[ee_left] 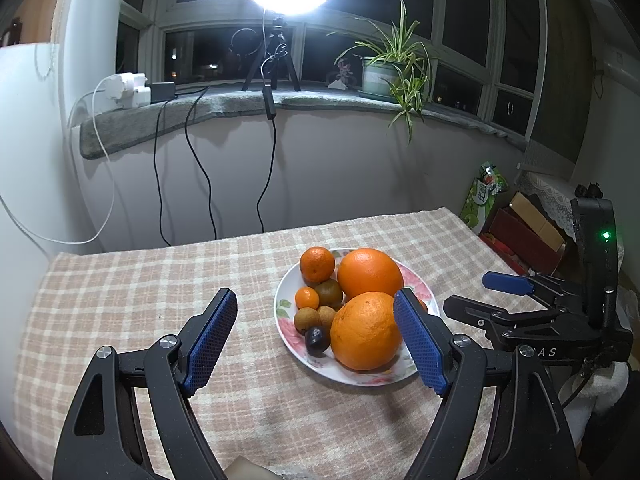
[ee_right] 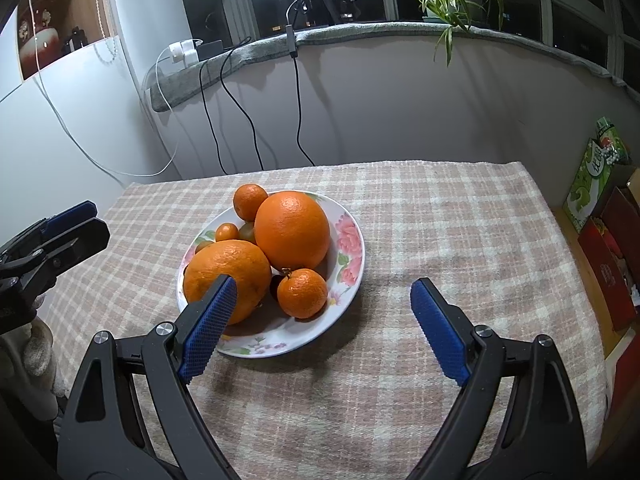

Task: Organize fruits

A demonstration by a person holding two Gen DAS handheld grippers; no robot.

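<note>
Fruit sits heaped on the plate at mid-cloth, and I judge the sorting either done or not yet begun; nothing lies loose on the table. In my right view the plate is at about eleven o'clock from my right gripper, whose jaws stand wide apart with nothing between them; the near orange lies just behind my left pad. The far orange is at twelve o'clock from it, a mandarin at five o'clock on the plate. In my left view my left gripper is also spread and empty, framing the plate's near side, with small brown fruit and a dark one at its nine o'clock edge. If more picking is wanted, my next move calls for centring on one piece and closing gently, since round fruit rolls.
</note>
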